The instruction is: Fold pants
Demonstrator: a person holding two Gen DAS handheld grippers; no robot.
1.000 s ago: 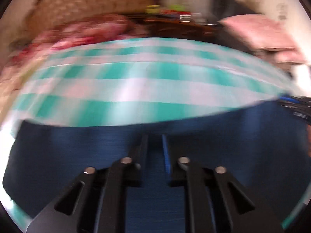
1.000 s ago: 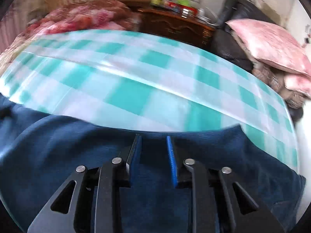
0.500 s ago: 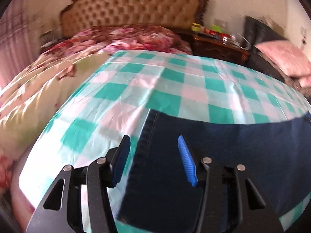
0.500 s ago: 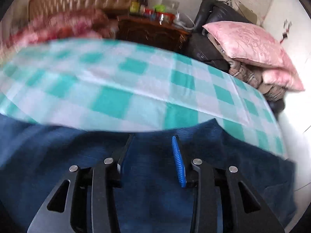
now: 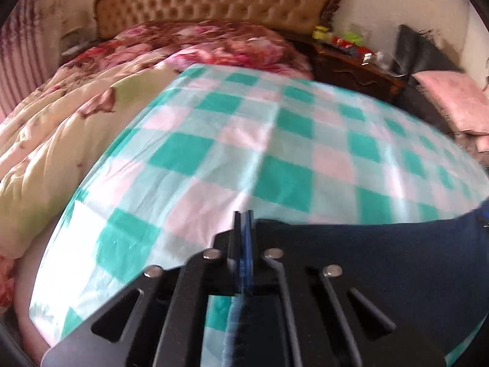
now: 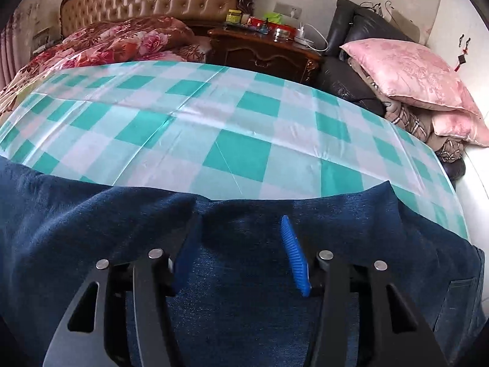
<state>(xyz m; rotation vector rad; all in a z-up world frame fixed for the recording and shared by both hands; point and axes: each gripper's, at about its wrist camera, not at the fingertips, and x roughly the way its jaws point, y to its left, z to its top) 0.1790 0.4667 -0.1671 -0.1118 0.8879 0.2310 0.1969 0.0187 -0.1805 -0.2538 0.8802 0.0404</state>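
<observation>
The dark blue pants (image 6: 244, 275) are lying flat on the green & pink checked sheet (image 6: 238, 153) of the bed, at the near edge. The left gripper (image 5: 243, 214) is squeezing tight shut at the pants' left edge, w/ a bit of cloth looking pinched between its fingers. The right gripper (image 6: 241, 223) has just been opening; it's sitting about halfway wide over the pants, w/ the pads not pressing the cloth.
</observation>
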